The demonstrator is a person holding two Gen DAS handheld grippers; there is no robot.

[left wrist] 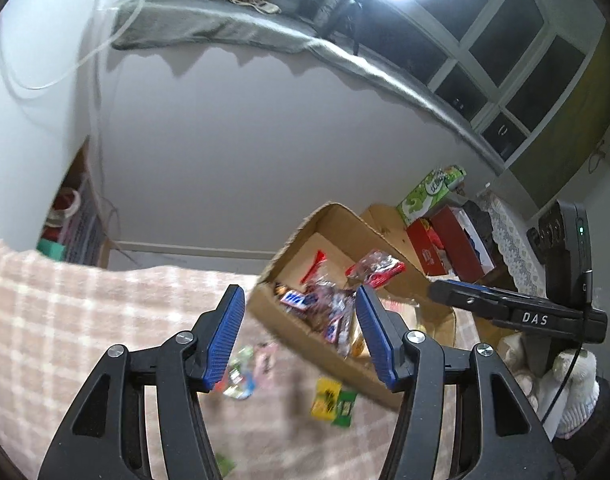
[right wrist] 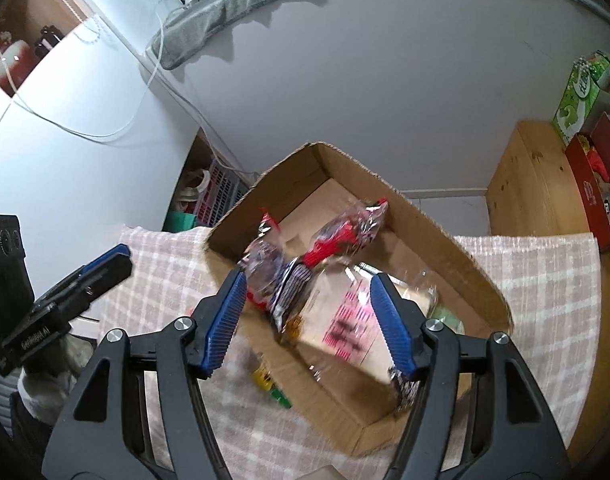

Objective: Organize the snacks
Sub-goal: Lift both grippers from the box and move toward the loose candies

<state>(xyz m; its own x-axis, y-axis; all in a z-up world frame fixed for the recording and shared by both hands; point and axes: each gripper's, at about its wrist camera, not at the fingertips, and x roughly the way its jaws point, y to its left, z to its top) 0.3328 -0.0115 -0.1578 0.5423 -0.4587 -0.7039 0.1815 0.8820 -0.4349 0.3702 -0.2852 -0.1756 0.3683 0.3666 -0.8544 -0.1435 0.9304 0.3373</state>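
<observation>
Snacks (right wrist: 305, 264) lie in your cardboard box (right wrist: 445, 240); your left gripper (left wrist: 299, 336) and right gripper (right wrist: 309, 324) gape apart, grasping nothing.

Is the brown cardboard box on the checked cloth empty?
No: the brown cardboard box holds several wrapped snacks, among them a red-and-clear snack packet.

Matt corrugated cardboard box (right wrist: 425, 220), glossy crinkled plastic snack wrappers (right wrist: 345, 236), soft woven checked cloth (left wrist: 105, 300)
</observation>
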